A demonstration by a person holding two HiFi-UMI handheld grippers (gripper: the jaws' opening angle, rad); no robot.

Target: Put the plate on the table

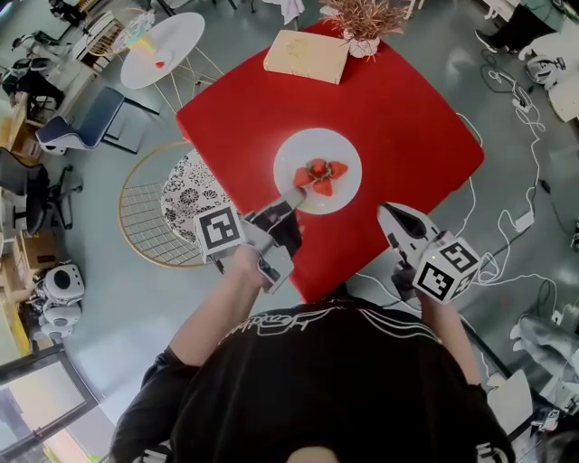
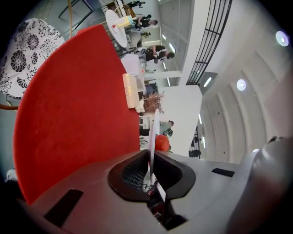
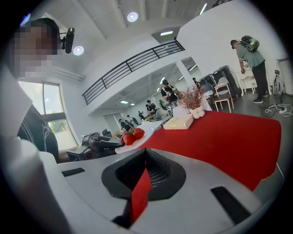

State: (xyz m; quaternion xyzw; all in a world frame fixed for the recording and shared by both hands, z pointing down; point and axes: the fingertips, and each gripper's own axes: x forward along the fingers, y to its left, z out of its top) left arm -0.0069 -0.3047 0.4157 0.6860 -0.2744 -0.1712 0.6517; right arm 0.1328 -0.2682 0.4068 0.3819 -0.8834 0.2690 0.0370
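1. The left gripper (image 1: 294,196) is reaching in from the lower left of the head view, and its jaws are clamping the lower-left rim of the white plate (image 1: 345,150)
2. In the left gripper view the plate is showing edge-on as a thin white line running straight between the two dark pads, which are pressing on it from both sides
3. The plate is carrying a few red strawberries (image 1: 318,174) bunched at its middle, and it is sitting near the centre of the head view over the red table (image 1: 407,118)
4. It is being held clear of the table: in the left gripper view a strip of the room behind is showing between the red tabletop and the plate's edge
5. The right gripper (image 1: 388,211) is hanging over the lower right edge of the table in the head view, well apart from the plate; its jaws are meeting at their tips, nothing is sitting between them, and only a sliver of red tabletop is showing through the slit behind the tips
6. A pale flat box (image 1: 306,56) is lying at the top of the table, and just beside it on the right a white vase of dried plants (image 1: 365,20) is standing
7. A wire chair with a black-and-white patterned cushion (image 1: 187,192) is standing at the left of the table, on the grey floor
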